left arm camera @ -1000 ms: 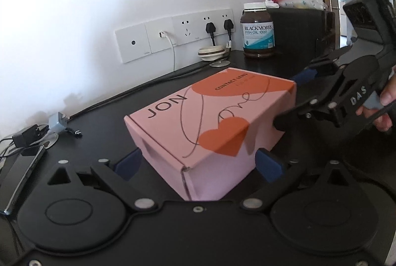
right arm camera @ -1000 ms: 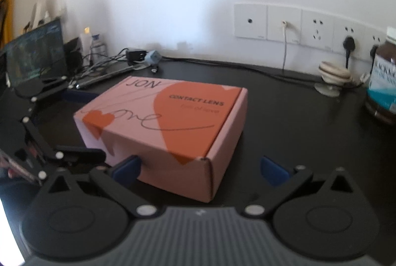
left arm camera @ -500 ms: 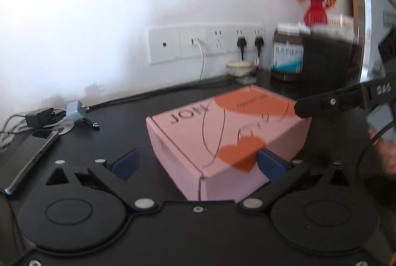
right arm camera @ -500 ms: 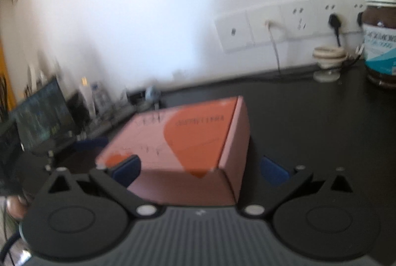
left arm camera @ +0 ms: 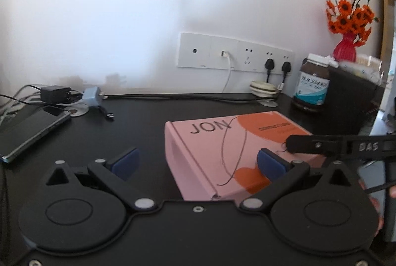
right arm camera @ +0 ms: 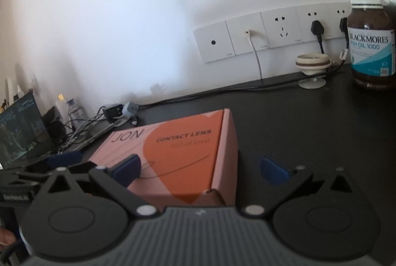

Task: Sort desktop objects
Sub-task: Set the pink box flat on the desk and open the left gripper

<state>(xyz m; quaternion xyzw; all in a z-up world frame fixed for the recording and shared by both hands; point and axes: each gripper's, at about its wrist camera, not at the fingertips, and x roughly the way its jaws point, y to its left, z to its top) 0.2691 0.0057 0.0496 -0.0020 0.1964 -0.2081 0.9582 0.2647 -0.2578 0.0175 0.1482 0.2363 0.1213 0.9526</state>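
Item one, pink box (left arm camera: 237, 152) printed JON and CONTACT LENS, lid shut, flat on the black desk (left arm camera: 138, 127), near the middle and close to me. My left gripper (left arm camera: 198, 162) has its jaws spread wide and holds nothing; its right finger sits in front of the box's lid, its left finger over bare desk to the left of the box, and I cannot tell whether either touches. My right gripper (right arm camera: 200, 168) is likewise wide open and empty, its left finger over the lid, its right finger off the box's right side above the desk. Item two, brown fish-oil bottle (right arm camera: 371, 43), upright at the far right by the wall. Item three, phone (left arm camera: 32, 132), lying flat at the far left. Item four, chargers and cables (left arm camera: 71, 96), bunched beyond the phone, against the wall. Item five, wall socket strip (left arm camera: 235, 53), two black plugs and one white cable in it. Item six, red vase of orange flowers (left arm camera: 346, 28), far right, on a dark cabinet.
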